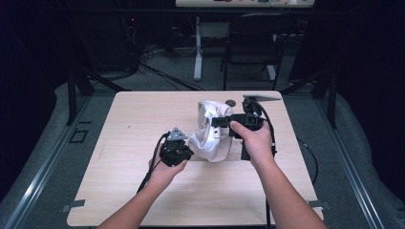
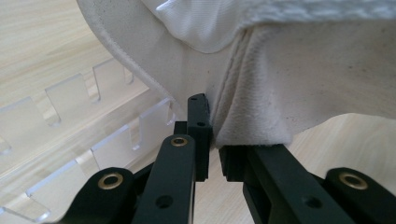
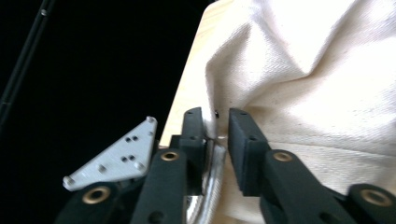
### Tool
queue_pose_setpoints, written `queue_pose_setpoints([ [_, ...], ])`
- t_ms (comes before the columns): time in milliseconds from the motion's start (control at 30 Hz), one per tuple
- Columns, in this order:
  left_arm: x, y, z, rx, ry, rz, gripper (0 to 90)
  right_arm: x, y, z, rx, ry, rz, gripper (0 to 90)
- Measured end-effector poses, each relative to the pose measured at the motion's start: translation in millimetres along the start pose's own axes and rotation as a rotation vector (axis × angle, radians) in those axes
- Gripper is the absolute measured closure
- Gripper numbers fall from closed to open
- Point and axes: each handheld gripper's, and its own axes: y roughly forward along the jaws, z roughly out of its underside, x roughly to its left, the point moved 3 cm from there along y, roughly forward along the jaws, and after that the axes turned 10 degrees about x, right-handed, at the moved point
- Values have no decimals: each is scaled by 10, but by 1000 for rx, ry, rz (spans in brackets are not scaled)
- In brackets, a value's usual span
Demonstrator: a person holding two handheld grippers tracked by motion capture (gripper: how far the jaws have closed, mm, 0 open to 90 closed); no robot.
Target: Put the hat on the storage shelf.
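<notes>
— Where on the tabletop (image 1: pixel 143 200)?
— Toward the far right corner: white cloth bag (image 1: pixel 210 138), bunched between both tongs.
— Left tongs (image 2: pixel 212 140)?
— Clenched on its lower hem.
— Right tongs (image 3: pixel 215 135)?
— Gripped its fabric edge, near clear plastic rack (image 2: pixel 70 140).

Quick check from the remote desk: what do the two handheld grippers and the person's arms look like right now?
Both grippers are black. The left gripper carries a grey three-cornered plate with small holes on top and trails a black cable toward the person. The right gripper also trails a black cable. Their jaws are flat black bars with brass-coloured pivot rings and blocky pads. The forearms are bare, no sleeves or gloves showing.
</notes>
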Motion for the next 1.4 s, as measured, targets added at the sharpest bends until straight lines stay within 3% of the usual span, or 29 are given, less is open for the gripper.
queue_pose_setpoints([
  [167, 40, -44, -28, 14, 3, 19, 850, 45, -34, 31, -31, -33, -3, 638],
  [267, -12, -14, -24, 37, 76, -4, 853, 77, -80, 65, -35, -60, -9, 620],
  [367, -20, -18, -69, 62, 99, -13, 854, 100, -136, 95, -64, -82, 2, 591],
  [633, 46, -72, -99, 54, 65, 16, 855, 96, -346, 175, -154, -124, -2, 529],
  [867, 47, -75, -103, 39, 50, 19, 855, 10, -480, 274, -168, -124, -11, 526],
  [1000, -5, -68, -167, 49, 67, 10, 855, -40, -521, 306, -182, -117, -20, 529],
  [1067, -15, -56, -185, 34, 47, 17, 856, -62, -537, 316, -189, -112, -28, 529],
  [1167, -38, -41, -197, 24, 52, 8, 856, -97, -550, 321, -197, -105, -35, 531],
  [1267, -16, -32, -183, 32, 74, 6, 856, -123, -547, 333, -199, -98, -38, 531],
  [1400, 35, -50, -140, 21, 66, 17, 856, -151, -556, 359, -200, -97, -45, 531],
])
